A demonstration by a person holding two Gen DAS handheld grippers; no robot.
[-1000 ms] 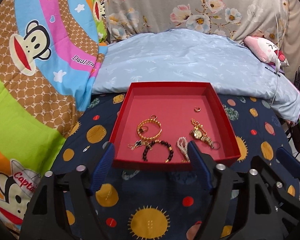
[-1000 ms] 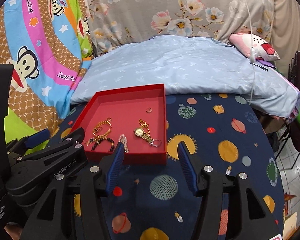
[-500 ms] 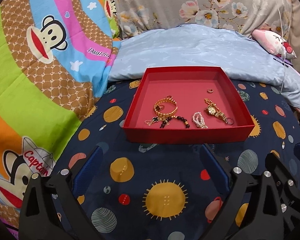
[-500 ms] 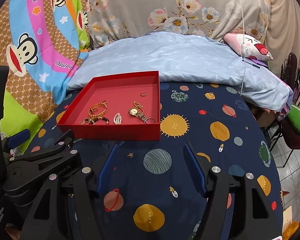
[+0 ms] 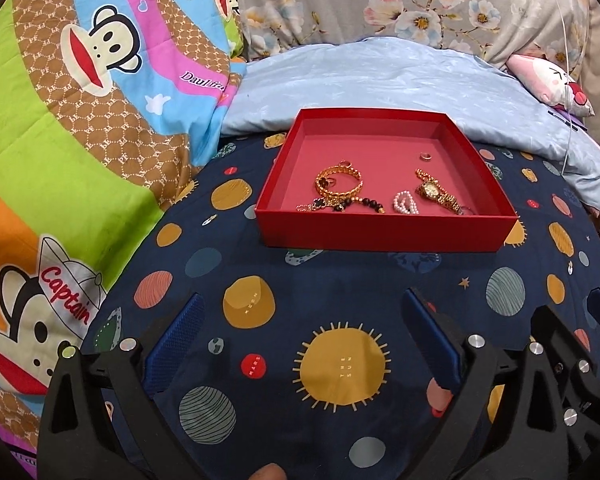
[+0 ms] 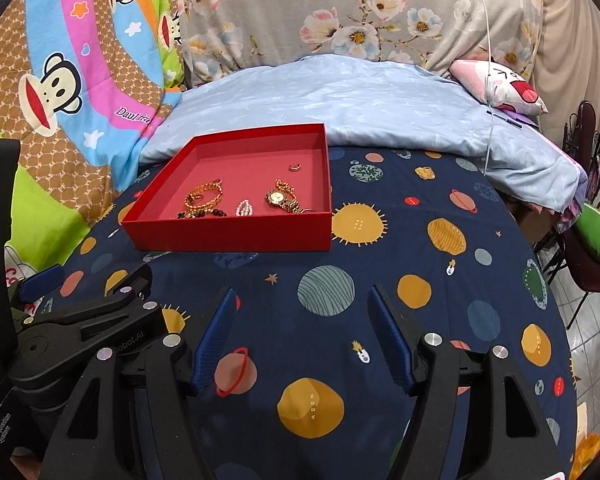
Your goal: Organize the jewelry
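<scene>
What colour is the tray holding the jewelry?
Red tray, with a pinkish-red floor; clearest in the left wrist view.

– Is there room for my grippers to move?

– Yes. The planet cloth (image 5: 340, 300) in front of me is bare all the way to the red tray (image 5: 380, 234).

– What is in the way?

– The tray's near wall stands up, so I must go over it. The blue pillow (image 6: 340, 96) sits right behind the tray. My left gripper (image 6: 84, 312) is close beside my right gripper (image 6: 302, 336).

A home bedroom: cartoon-monkey quilt (image 5: 80, 92), floral bedding (image 6: 340, 12), pale blue pillow (image 5: 380, 76).
</scene>
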